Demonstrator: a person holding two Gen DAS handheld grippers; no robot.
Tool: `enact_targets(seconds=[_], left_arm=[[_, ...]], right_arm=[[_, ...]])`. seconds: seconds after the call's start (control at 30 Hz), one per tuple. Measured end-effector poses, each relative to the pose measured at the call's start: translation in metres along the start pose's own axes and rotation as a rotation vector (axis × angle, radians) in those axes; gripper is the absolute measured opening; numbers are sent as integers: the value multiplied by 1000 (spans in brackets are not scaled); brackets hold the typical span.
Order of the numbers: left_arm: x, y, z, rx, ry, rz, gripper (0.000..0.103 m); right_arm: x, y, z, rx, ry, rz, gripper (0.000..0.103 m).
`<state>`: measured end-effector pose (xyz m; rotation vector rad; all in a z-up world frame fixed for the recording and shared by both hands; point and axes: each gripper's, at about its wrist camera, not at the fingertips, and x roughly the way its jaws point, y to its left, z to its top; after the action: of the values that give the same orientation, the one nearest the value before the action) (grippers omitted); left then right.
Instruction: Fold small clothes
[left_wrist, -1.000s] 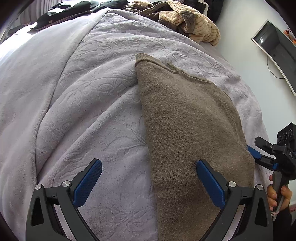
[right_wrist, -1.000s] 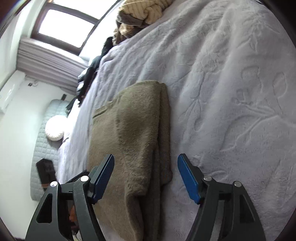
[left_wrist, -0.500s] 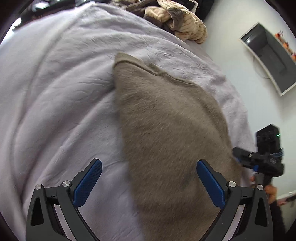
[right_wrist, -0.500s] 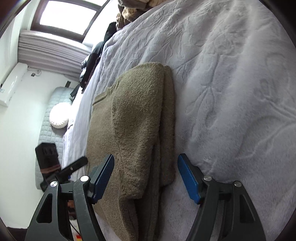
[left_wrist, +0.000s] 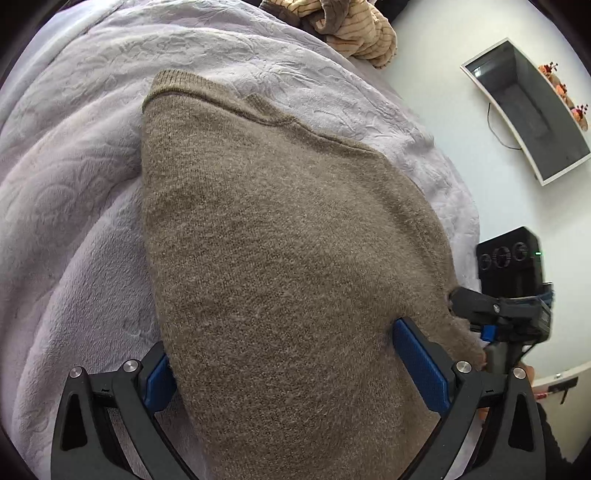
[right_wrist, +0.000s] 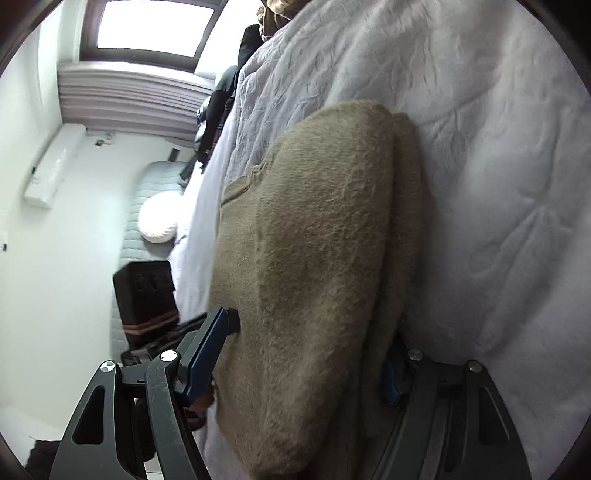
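Left wrist: left tongs (left_wrist: 291, 363) spread wide, unclenched, straddling folded brown knit sweater (left_wrist: 280, 258) on lilac embossed bed blanket (left_wrist: 74, 206). Right wrist: right tongs (right_wrist: 301, 356) likewise spread, astride sweater's near end, not pinching.

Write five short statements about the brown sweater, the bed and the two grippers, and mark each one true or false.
1. The brown sweater lies on a pale lilac blanket. True.
2. The left gripper has its jaws wide apart, with the sweater's near end between them. True.
3. The right gripper is clamped shut on a sock. False: its jaws stand wide open around the sweater's near end.
4. The sweater is spread out in a single flat layer. False: the right wrist view shows it doubled over, one layer on another.
5. A heap of striped tan clothes lies at the far end of the bed. True.
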<state>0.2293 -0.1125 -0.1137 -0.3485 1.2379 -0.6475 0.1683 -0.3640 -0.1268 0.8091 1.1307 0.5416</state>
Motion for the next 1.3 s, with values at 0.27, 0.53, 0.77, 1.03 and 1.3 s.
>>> enact_targets(seconds=[0.27, 0.53, 0.77, 1.03, 1.3], left_arm=[[-12, -5, -4, -4, -30, 31, 84], [-73, -15, -15, 12, -95, -38, 54], [-133, -22, -44, 30, -140, -38, 54], [-198, -14, -103, 21, -183, -7, 54], [-226, 14, -162, 9, -150, 32, 54]], right_arm=[[-7, 11, -13, 67, -75, -49, 35], [-18, 48, -36, 125, -107, 68, 34], [-19, 93, -65, 117, -95, 130, 34], [2, 134, -120, 110, -37, 168, 34], [43, 141, -160, 136, 3, 157, 34]])
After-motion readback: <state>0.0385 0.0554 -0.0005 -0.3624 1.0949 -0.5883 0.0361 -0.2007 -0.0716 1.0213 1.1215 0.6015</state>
